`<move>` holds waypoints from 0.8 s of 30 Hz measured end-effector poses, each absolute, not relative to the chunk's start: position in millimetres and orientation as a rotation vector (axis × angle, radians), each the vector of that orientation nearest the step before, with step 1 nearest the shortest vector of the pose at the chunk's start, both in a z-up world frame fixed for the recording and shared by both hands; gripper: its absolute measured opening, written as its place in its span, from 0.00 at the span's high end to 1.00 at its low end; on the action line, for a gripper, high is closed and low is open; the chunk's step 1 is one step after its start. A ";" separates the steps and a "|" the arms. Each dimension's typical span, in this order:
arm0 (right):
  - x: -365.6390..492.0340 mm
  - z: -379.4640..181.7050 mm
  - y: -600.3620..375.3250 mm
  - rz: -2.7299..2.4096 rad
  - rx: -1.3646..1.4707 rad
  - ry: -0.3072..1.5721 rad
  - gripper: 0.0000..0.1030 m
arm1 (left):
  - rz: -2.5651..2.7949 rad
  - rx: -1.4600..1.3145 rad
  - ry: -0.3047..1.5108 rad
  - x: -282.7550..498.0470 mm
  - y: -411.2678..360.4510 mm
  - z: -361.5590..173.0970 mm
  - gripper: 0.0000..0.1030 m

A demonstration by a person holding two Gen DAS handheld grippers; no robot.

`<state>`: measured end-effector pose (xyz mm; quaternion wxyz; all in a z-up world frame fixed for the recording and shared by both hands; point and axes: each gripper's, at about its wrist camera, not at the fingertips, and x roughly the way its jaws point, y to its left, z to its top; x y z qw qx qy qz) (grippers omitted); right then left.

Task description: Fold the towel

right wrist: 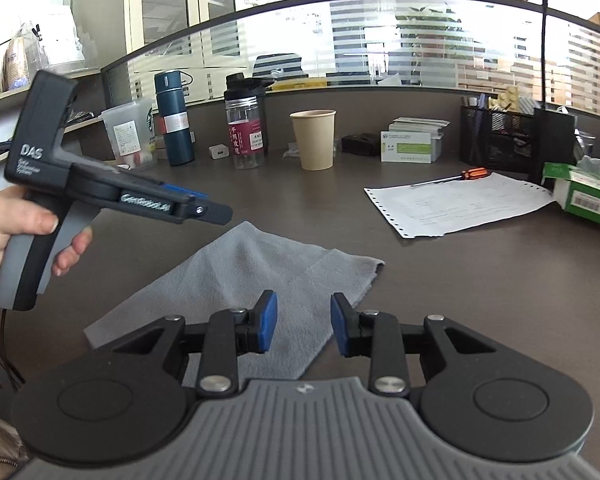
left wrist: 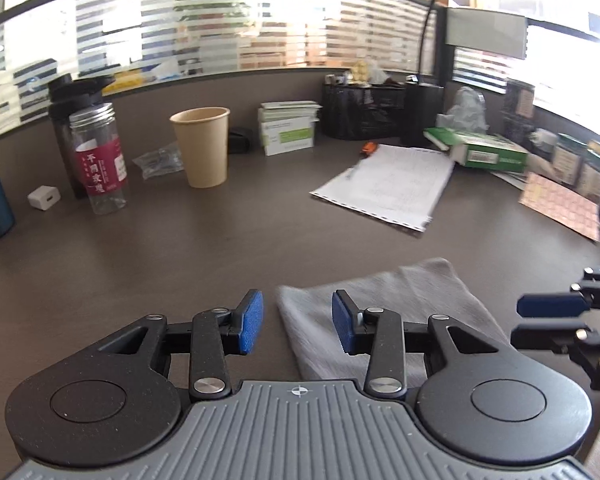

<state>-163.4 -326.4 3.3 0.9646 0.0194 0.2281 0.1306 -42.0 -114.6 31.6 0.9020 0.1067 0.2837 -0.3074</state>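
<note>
Towel (right wrist: 236,296) folded on the desk (left wrist: 180,248), both grippers empty.
I see my left gripper (left wrist: 298,322) and right gripper (right wrist: 304,324) spread above its near edge; bare desk beyond.

Dark wood-grain worktop (right wrist: 480,280) bounded by a grey partition (right wrist: 380,106) topped with striped frosted glass (right wrist: 380,40); pale cabinet (right wrist: 172,4) behind, bright daylight.

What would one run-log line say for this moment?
task: fold towel | towel: flat on desk, folded | left gripper: open, empty | right gripper: open, empty
</note>
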 end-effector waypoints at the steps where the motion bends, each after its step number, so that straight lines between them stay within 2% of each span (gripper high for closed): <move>1: -170.7 4.1 -326.3 0.272 0.036 0.460 0.68 | -0.648 0.219 0.588 -49.2 -111.7 30.3 0.55; 11: -226.7 3.1 -286.4 0.356 -0.100 0.482 0.68 | -0.675 0.248 0.641 -96.0 -91.7 7.0 0.54; 16: -230.0 0.5 -272.1 0.329 -0.171 0.475 0.76 | -0.662 0.234 0.623 -106.0 -80.6 12.1 0.54; 21: -227.7 -5.3 -265.4 0.306 -0.233 0.486 0.79 | -0.665 0.234 0.623 -111.8 -77.7 13.1 0.51; 24: -225.2 -8.5 -267.0 0.294 -0.229 0.492 0.89 | -0.663 0.237 0.635 -111.9 -78.0 9.7 0.51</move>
